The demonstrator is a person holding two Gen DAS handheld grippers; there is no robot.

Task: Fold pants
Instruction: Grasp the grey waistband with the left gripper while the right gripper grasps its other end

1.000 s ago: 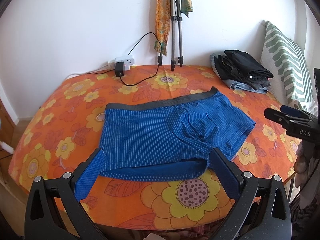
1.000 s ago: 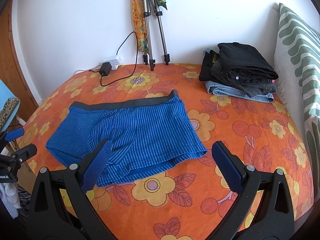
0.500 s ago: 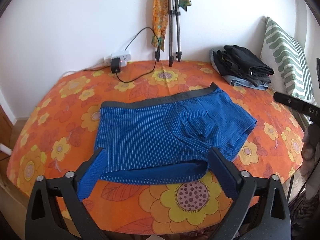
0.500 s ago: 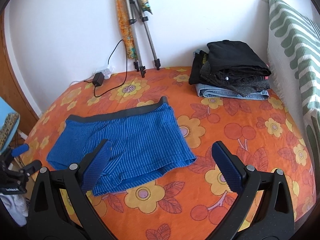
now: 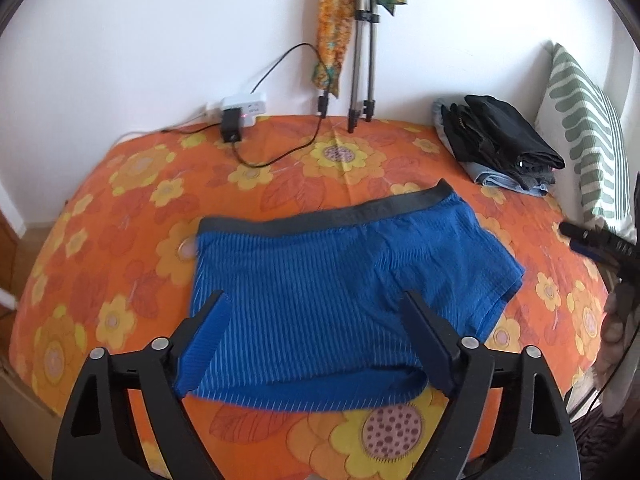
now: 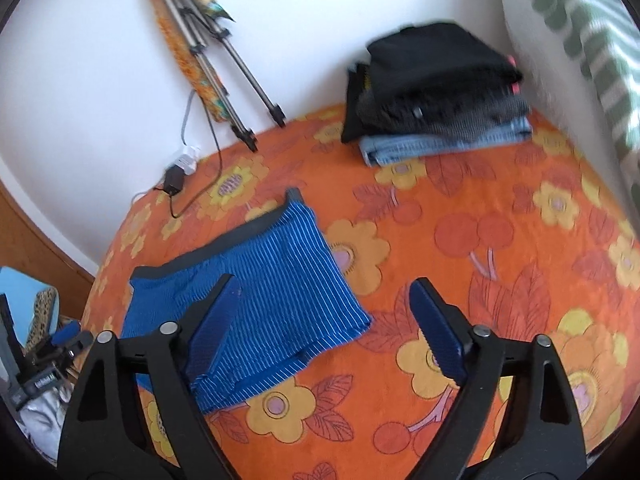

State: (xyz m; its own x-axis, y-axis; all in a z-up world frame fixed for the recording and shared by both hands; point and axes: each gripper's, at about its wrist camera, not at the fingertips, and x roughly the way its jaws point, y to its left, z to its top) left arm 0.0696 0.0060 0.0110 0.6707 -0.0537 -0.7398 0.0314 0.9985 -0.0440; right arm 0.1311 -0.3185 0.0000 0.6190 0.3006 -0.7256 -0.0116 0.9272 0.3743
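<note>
Left gripper [image 5: 316, 336]: jaws spread wide apart, holding nothing; poised over the near hem of the blue striped shorts [image 5: 340, 292], one blue pad toward each lower corner.

Right gripper [image 6: 324, 328]: jaws likewise wide apart and empty; the left pad [image 6: 214, 324] lies in front of the shorts' right half, the other over bare cover to the right of the shorts.

Blue striped shorts: spread flat on the orange flowered bed cover [image 5: 132, 208], dark grey waistband [image 5: 320, 216] on the far side, leg openings on the near side. In the right wrist view the shorts [image 6: 256, 296] show tilted and somewhat blurred.

Bed cover: lies under the shorts on every side.

Stack of folded clothes [image 6: 436, 88]: beyond the shorts and to their right, well apart from them; black garments on top, pale denim at the bottom.

Striped cushion [image 5: 584, 136]: right of the shorts, past the stack, leaning upright.

Tripod [image 5: 364, 40]: behind the shorts, against the white wall, with a patterned cloth [image 5: 330, 20] hanging beside it.

Power strip [image 5: 244, 110]: behind the shorts to their left, at the wall; a black adapter and cable plugged in.
</note>
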